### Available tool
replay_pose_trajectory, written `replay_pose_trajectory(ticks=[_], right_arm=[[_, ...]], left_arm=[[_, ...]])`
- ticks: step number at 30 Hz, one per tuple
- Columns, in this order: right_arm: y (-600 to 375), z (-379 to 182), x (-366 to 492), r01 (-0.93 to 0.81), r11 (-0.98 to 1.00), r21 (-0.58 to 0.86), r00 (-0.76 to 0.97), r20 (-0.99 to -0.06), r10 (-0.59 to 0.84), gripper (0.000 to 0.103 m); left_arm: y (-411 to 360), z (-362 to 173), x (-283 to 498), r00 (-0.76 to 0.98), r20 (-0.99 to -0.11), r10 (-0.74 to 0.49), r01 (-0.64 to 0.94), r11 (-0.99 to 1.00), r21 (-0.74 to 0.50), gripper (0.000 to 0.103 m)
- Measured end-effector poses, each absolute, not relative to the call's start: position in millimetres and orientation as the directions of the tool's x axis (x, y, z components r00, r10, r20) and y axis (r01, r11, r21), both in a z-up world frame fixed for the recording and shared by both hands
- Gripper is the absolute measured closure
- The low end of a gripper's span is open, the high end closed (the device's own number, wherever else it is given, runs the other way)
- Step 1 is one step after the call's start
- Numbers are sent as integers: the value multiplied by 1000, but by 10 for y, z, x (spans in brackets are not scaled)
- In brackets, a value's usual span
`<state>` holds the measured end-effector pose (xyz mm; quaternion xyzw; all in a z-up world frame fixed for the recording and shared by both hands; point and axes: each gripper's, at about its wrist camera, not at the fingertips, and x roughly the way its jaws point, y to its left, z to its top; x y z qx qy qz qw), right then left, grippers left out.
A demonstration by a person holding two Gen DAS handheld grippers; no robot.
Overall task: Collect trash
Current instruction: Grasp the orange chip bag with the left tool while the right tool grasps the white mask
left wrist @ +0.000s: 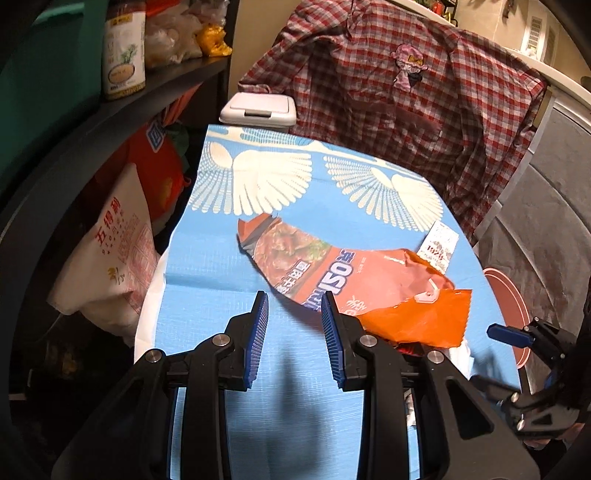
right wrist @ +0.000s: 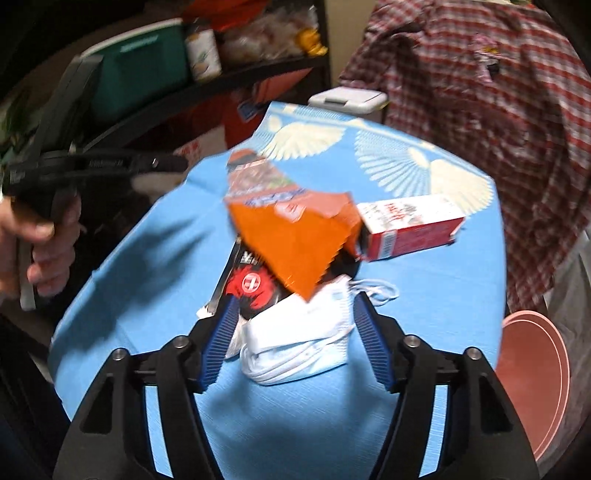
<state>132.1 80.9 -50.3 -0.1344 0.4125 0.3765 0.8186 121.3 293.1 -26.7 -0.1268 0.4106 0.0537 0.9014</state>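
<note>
Crowding white mask [right wrist: 295,343], orange wrapper [right wrist: 295,240], red carton [right wrist: 410,229]

Torn orange wrapper [right wrist: 295,240], white mask [right wrist: 299,339], red carton [right wrist: 410,229], possibly touching, clustered on cloth

A blue cloth printed with white fan shapes [left wrist: 258,184] covers the tabletop, and a red-and-white plaid shirt [left wrist: 399,96] with a small pink patch on its chest hangs just behind it. To the left stands a dark shelf [left wrist: 173,79] carrying a teal box [left wrist: 48,85], a labelled jar [left wrist: 123,55] and clear bags of food [left wrist: 177,33], with a white sack bearing red characters [left wrist: 110,254] and an orange bag [left wrist: 155,166] below. A white bin lid [left wrist: 258,107] shows past the far edge, and a round reddish stool top [right wrist: 532,376] sits low at the right.
</note>
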Motion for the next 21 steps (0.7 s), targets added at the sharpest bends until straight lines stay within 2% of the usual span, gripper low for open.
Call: replay_pose_trajectory(ticks=[7,9,16,19,21], right_arm=[[931,-646,1325,-752,656,57,350,-809,472,36],[946,-683,1322,-755,653,51,347,-814,465,36],[907,-732,1367,-756,654,35,353,-819,452,37],[881,-746,1376,-756,654,28,357,-820,448,39],[851,-758,1383,-758,652,26,355,-822,446,44]], left_arm=[[3095,-493,1308,624,-776,-88,-238,925,-296,72],[3115,-555,1341,620,-776,-114,-247,911,-331,67],[3162,-733,1470,612,-770,-180,-288,856,-429,66],[3144,-802,1531,603,-773,-197,-299,843,-447,66],[3122,-851,1566,595,-777,-205,-302,839,-453,66]])
